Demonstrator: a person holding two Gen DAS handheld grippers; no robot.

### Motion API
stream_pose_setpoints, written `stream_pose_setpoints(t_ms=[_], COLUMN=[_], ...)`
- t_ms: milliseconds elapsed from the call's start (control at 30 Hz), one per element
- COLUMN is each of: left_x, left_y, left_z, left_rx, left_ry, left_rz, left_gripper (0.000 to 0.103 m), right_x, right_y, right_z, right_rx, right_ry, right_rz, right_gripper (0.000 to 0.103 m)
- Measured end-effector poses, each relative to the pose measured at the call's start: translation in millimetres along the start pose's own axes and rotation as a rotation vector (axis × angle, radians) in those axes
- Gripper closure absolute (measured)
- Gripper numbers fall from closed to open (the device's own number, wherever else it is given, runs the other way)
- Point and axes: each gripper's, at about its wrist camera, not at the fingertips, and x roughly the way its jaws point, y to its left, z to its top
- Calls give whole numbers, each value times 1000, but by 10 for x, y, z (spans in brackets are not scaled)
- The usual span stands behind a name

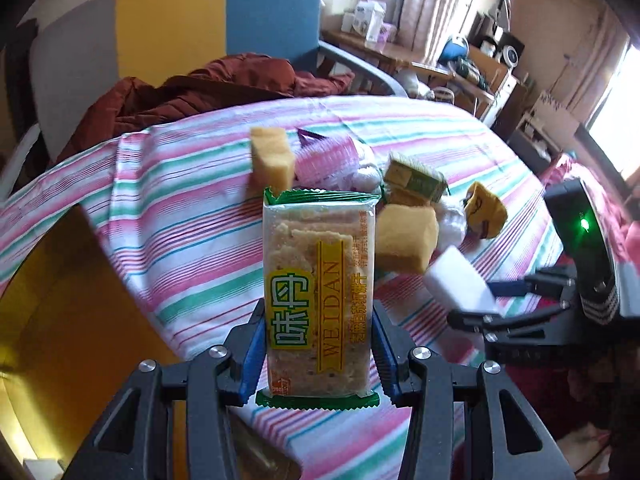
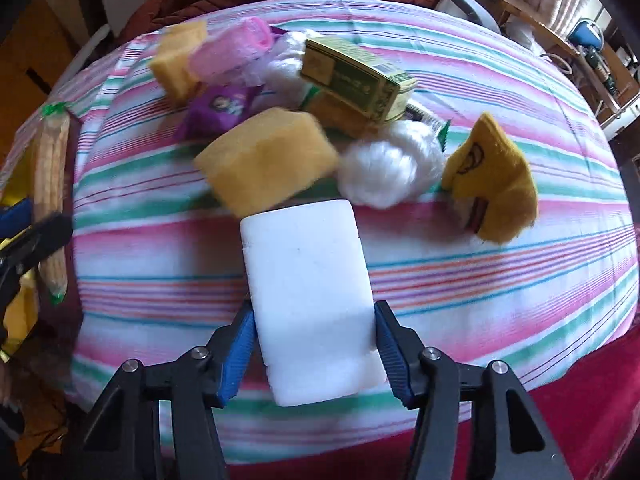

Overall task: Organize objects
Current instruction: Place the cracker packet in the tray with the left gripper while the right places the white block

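Fingers: left gripper clamped a cracker packet upright; right gripper gripped a white foam block. Both items lifted clear of the striped cloth. Remaining pile, twelve o'clock of the block: yellow sponge, green box. Step judged: carry-off; next, a sorting place for each

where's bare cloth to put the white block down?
Free: the striped cloth below the pile, between the white block and the yellow plush; also its left part, toward the cracker pack. Crowded: sponge, white fluff and green box bunch together behind.
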Motion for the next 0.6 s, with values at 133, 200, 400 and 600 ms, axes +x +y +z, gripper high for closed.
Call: stream_pose_setpoints(t_ms=[133,200,400,600], left_x=[-203,-315,-692,-1032], left_y=[157,271,712,1338], left_z=[-112,-169,-352,-504], left_rx=[-42,-65,-145,-207], left_ry=[-27,-41,-90,-121], left_rz=[7,19,96,230], left_gripper=[55,55,55,55], right_x=[-192,-311,-679,-831], right_y=[-6,-25,453,1326], right_z=[-208,-290,-252,-100], right_rx=[25,30,-62,-212], right_ry=[-34,-62,-136,-168], right_rz=[104,153,259,370], right_gripper=[45,45,45,45])
